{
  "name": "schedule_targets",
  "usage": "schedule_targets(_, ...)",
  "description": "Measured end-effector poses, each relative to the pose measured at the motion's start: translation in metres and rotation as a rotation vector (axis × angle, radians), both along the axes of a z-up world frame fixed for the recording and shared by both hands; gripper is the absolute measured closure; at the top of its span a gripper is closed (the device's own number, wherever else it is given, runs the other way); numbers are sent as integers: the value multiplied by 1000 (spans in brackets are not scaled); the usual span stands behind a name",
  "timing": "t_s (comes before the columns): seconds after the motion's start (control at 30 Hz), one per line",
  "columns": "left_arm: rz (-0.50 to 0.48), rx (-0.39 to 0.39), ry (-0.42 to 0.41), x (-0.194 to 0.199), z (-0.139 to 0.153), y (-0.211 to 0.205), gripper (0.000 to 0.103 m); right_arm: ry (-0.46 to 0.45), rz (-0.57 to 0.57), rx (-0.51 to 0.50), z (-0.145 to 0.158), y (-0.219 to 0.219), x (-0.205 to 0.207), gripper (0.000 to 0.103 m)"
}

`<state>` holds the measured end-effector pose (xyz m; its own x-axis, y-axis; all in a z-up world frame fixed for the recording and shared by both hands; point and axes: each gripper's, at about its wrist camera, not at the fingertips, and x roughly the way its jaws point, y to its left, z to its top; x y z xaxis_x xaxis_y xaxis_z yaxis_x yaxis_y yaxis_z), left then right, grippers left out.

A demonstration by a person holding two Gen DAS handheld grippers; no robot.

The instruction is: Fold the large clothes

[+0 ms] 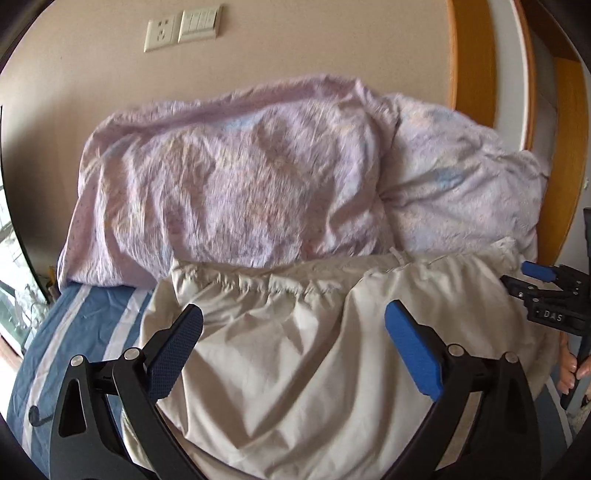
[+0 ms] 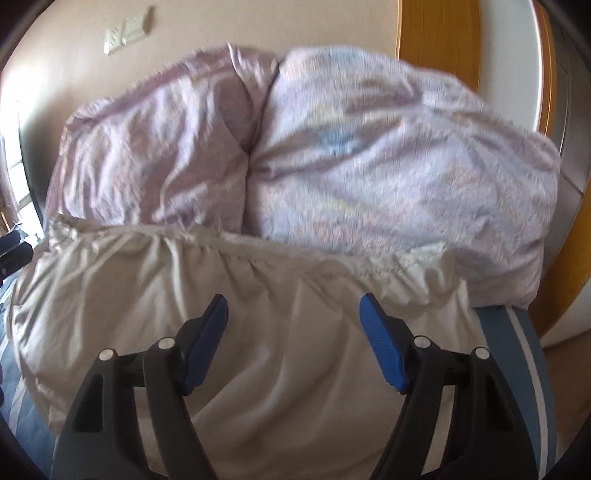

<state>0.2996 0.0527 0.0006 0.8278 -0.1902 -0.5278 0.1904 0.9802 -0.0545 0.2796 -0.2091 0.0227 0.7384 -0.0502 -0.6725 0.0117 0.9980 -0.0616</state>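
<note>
In the left wrist view, the left gripper [image 1: 293, 332] hangs over a beige garment [image 1: 295, 350] with its jaws released and spread wide, nothing between them. The garment lies spread across the middle of the bed [image 1: 85, 321], whose blue sheet with white stripes shows bare along the left side. Its gathered, elastic-looking hem [image 1: 258, 286] runs across the far side of the garment and meets a rumpled lilac quilt [image 1: 240, 177] that is heaped along the far edge of the bed against a beige wall. A socket and switch plate [image 1: 183, 29] sit high on that wall, and a wooden door frame [image 1: 472, 59] stands at the upper right. At the right edge of this view the right gripper [image 1: 546, 291] shows from the side above the garment's right end, and part of a hand [image 1: 570, 369] grips its handle below. In the right wrist view, which is somewhat blurred, the right gripper [image 2: 293, 332] also has its jaws parted and empty, hovering above the garment [image 2: 277, 314]. The gathered hem [image 2: 240, 254] again lies against the quilt [image 2: 351, 155], which bulges in two mounds behind it. A strip of the striped bed sheet [image 2: 517, 350] shows past the garment's right end, near the right edge of the bed.
</note>
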Motion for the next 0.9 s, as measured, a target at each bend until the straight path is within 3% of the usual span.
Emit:
schedule_targets(0.2,96,4,134,33,-36,4,3,115,-72,-18,-32,-4,29,28)
schedule_targets(0.47,165,33,199,53,-47,2,1,196,-116,-13,-59,-10,50,18)
schedule_targets(0.6,189,18,222,60,-55,4,1,204,-133,18,-69,-14,53,16)
schedule_targets(0.77,202,54,253,67,-59,-3,1,211,-144,47,-69,-18,51,15)
schedule_targets(0.9,180,47,256,51,-51,6,1,107,-138,116,-42,-36,20,18)
